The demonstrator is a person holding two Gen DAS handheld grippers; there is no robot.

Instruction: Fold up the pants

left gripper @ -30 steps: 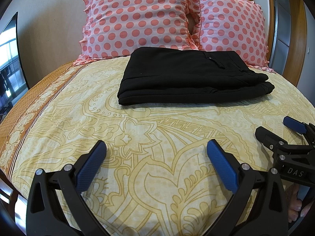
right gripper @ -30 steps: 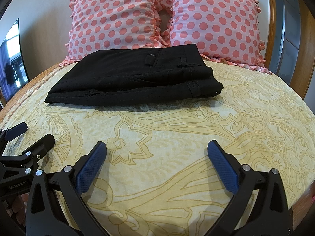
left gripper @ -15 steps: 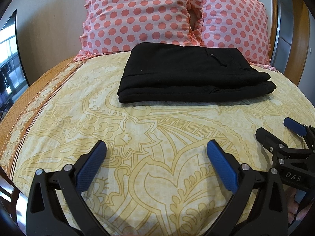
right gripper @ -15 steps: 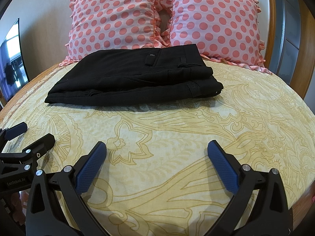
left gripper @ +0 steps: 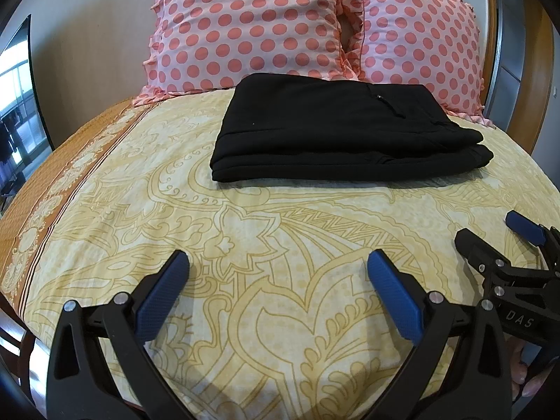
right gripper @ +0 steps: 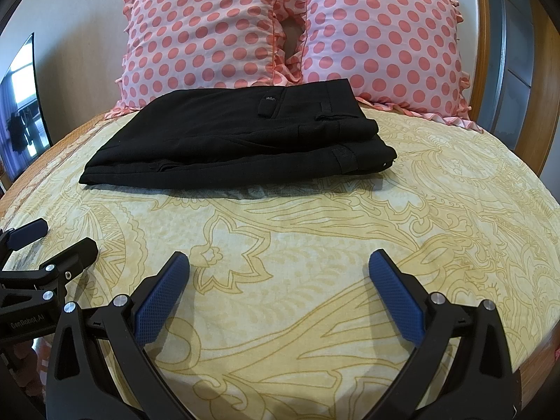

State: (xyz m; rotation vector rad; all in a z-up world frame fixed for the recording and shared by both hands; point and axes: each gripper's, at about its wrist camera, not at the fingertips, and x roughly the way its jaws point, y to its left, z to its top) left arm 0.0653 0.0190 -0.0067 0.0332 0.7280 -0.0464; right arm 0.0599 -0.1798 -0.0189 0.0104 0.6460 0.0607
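The black pants point(left gripper: 336, 133) lie folded in a flat stack on the yellow patterned bedsheet point(left gripper: 245, 245), just in front of the pillows; they also show in the right wrist view point(right gripper: 238, 140), with the waistband to the right. My left gripper point(left gripper: 276, 262) is open and empty, above the sheet well short of the pants. My right gripper point(right gripper: 278, 262) is open and empty, likewise short of the pants. The right gripper also shows at the right edge of the left wrist view point(left gripper: 490, 227), and the left gripper at the left edge of the right wrist view point(right gripper: 56, 234).
Two pink polka-dot pillows point(left gripper: 252, 24) point(right gripper: 381, 38) lean against the headboard behind the pants. A wooden bed frame point(left gripper: 546, 80) curves on the right. An orange border of the sheet point(left gripper: 52, 189) runs along the bed's left side. A dark screen point(right gripper: 21, 105) stands at left.
The left wrist view has tilted slightly, so the pants and pillows sit a little lower in it. The right gripper has barely moved. Both stay open.
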